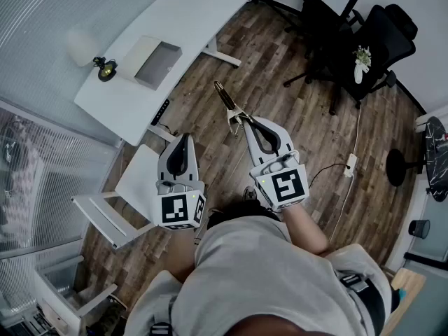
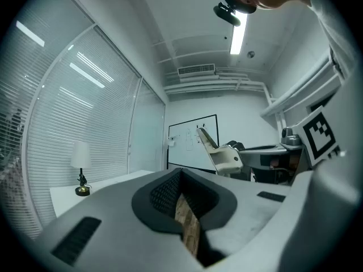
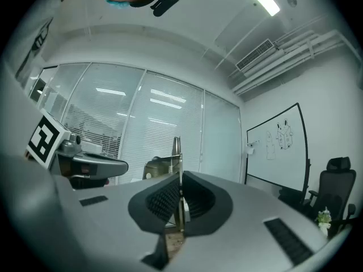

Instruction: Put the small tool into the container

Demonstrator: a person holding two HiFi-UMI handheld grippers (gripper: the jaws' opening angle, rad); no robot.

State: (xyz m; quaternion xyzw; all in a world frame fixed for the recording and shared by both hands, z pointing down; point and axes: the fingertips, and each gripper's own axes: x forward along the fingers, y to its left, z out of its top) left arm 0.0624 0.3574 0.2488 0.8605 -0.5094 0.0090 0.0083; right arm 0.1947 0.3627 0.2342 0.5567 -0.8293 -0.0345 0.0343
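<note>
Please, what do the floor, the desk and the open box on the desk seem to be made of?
The floor looks like brown wood or wood-look planks with a matte finish: grain and plank seams show. The desk has a smooth white top with no grain, probably laminate or painted board. The box is pale beige with a grey inside, perhaps cardboard or plastic; it is too small to tell.

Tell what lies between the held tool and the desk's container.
Only wooden floor and white desktop separate tool and container, per the head view.
</note>
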